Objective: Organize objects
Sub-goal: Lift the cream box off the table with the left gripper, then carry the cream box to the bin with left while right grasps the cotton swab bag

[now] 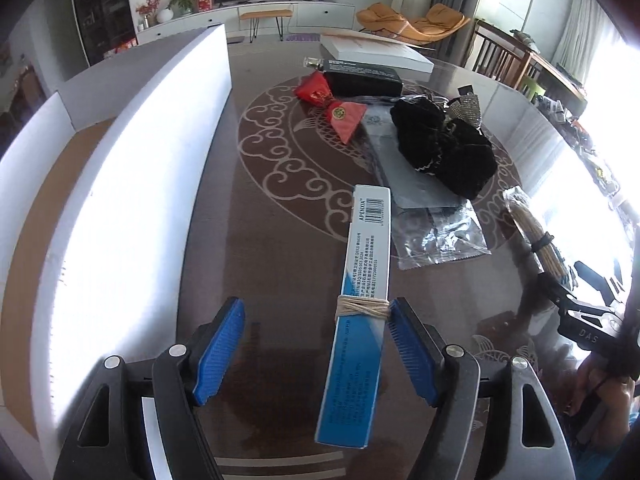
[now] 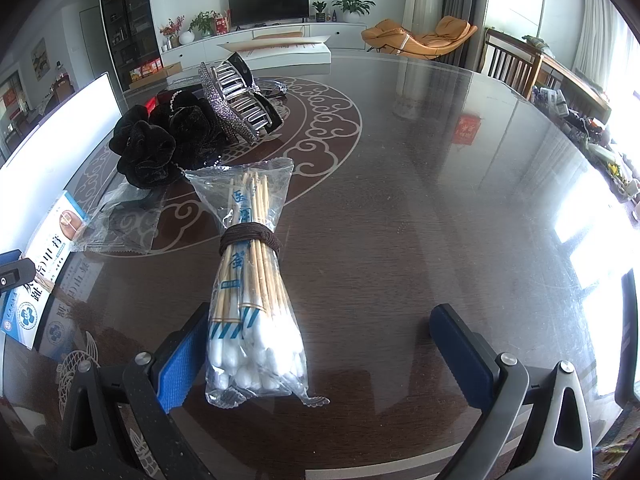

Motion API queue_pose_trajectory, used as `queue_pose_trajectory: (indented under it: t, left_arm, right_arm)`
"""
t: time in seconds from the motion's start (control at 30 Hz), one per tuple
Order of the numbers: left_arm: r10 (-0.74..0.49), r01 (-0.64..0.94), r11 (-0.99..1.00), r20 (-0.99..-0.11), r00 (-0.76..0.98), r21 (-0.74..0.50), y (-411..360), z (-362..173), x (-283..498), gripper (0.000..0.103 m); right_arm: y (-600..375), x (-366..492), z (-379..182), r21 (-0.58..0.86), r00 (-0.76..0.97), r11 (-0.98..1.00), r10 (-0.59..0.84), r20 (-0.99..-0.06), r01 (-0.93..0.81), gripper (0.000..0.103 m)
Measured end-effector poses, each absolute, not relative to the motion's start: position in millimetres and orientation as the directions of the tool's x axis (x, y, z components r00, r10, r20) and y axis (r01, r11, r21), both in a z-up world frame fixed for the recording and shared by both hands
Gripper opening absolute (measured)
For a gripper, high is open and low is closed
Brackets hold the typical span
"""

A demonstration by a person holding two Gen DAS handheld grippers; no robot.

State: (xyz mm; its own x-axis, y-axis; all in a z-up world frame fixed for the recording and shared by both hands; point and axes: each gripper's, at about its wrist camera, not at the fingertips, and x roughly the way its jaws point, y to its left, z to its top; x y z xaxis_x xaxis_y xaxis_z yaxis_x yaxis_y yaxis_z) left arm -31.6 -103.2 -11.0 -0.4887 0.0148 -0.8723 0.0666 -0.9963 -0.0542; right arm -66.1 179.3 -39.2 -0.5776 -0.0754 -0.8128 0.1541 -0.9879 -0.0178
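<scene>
A long blue-and-white carton (image 1: 360,304) bound with a rubber band lies on the dark table between the jaws of my left gripper (image 1: 316,344), close to the right pad; the jaws stand open. The carton also shows in the right wrist view (image 2: 44,268). A clear bag of cotton swabs (image 2: 252,292) tied with a brown hair band lies between the jaws of my right gripper (image 2: 324,356), against the left pad (image 2: 180,364); the jaws stand wide open. The swab bag also shows in the left wrist view (image 1: 536,236).
A white open box (image 1: 132,184) with a brown floor stands to the left. On the table lie black scrunchies (image 1: 444,144), a rhinestone hair claw (image 2: 236,96), red sachets (image 1: 332,100), a black carton (image 1: 364,76), foil packets (image 1: 432,232) and a white book (image 1: 376,52).
</scene>
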Motion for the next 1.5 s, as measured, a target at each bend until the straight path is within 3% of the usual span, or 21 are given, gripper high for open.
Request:
queue_pose_trajectory:
  t: [0.5, 0.8, 0.97, 1.07, 1.1, 1.13, 1.37, 1.47, 1.5]
  left_arm:
    - [-0.107, 0.049, -0.994, -0.844, -0.526, 0.096, -90.6, 2.6, -27.5, 0.073]
    - [0.219, -0.254, -0.962, -0.841, -0.495, -0.101, -31.6, -2.9, -8.9, 0.073]
    - [0.288, -0.261, -0.949, -0.815, -0.504, -0.174, -29.8, 9.0, -3.5, 0.073]
    - [0.223, -0.162, -0.974, -0.792, -0.569, -0.158, -49.7, 22.3, -5.0, 0.078]
    - [0.198, -0.129, -0.98, -0.798, -0.57, -0.15, -56.1, 20.7, -8.9, 0.088]
    - [0.169, -0.099, -0.986, -0.807, -0.565, -0.137, -61.0, 16.6, -13.0, 0.089]
    - [0.032, 0.012, -0.999, -0.881, -0.472, -0.043, -64.2, -30.5, -30.9, 0.089]
    - [0.012, 0.011, -1.0, -0.884, -0.468, -0.019, -60.6, -36.7, -31.5, 0.088]
    - [0.002, 0.007, -1.0, -0.882, -0.472, -0.006, -58.8, -37.5, -31.3, 0.08]
  right_arm:
    - [180.1, -66.2, -40.0, -0.018, -0.578, -0.988, -0.077, -0.812, 0.156, 0.103]
    - [179.8, -66.3, -40.4, -0.017, -0.578, -0.987, -0.078, -0.812, 0.158, 0.103]
    - [179.8, -66.4, -40.3, -0.017, -0.578, -0.987, -0.079, -0.812, 0.158, 0.103]
    - [179.3, -67.1, -40.7, -0.017, -0.579, -0.987, -0.079, -0.812, 0.159, 0.103]
    - [179.5, -67.1, -40.7, -0.017, -0.579, -0.987, -0.079, -0.812, 0.159, 0.103]
    - [179.4, -67.2, -40.8, -0.016, -0.578, -0.987, -0.08, -0.812, 0.159, 0.103]
    - [182.4, -68.7, -38.7, 0.004, -0.556, -0.982, -0.11, -0.824, 0.189, 0.103]
    - [198.3, -74.7, -26.7, 0.182, -0.484, -0.964, -0.256, -0.837, 0.195, 0.103]
    - [201.2, -79.0, -21.3, 0.217, -0.465, -0.958, -0.28, -0.84, 0.185, 0.103]
